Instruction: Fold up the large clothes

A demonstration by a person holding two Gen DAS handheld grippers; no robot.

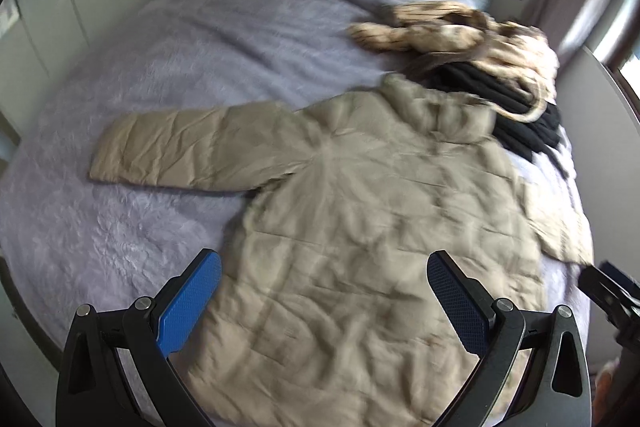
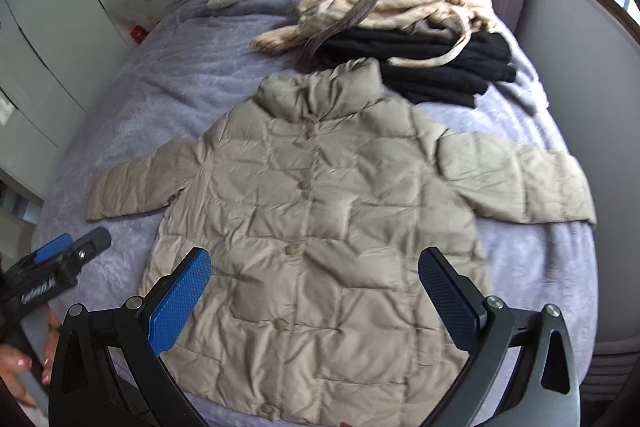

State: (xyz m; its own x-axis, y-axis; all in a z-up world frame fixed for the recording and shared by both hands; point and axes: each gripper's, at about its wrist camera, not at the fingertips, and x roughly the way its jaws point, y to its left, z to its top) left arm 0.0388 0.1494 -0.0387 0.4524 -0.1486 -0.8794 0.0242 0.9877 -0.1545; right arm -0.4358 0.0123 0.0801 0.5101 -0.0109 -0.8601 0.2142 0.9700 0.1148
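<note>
The beige puffer jacket point(image 2: 316, 211) is lying flat, buttoned, on the bed point(image 2: 168, 75). Both the left gripper point(image 1: 324, 291) and right gripper point(image 2: 314, 287) are hovering apart, empty; pinching a sleeve cuff and folding inward seems best.

**Black frames, blue pads, bare hand**

Left gripper point(image 1: 324, 273): black arched frame, two long fingers point(image 1: 190, 301) faced with bright blue dimpled pads, round silver screws at the pivots, triangular cut-outs in the outer arms. Right gripper point(image 2: 314, 269): same black build, same blue textured pads, same silver pivot screws. Seen from the right wrist view, white lettering along the left gripper's black side, too blurred to read. Left hand point(image 2: 24, 371): bare skin, glossy pale-pink nails.
</note>
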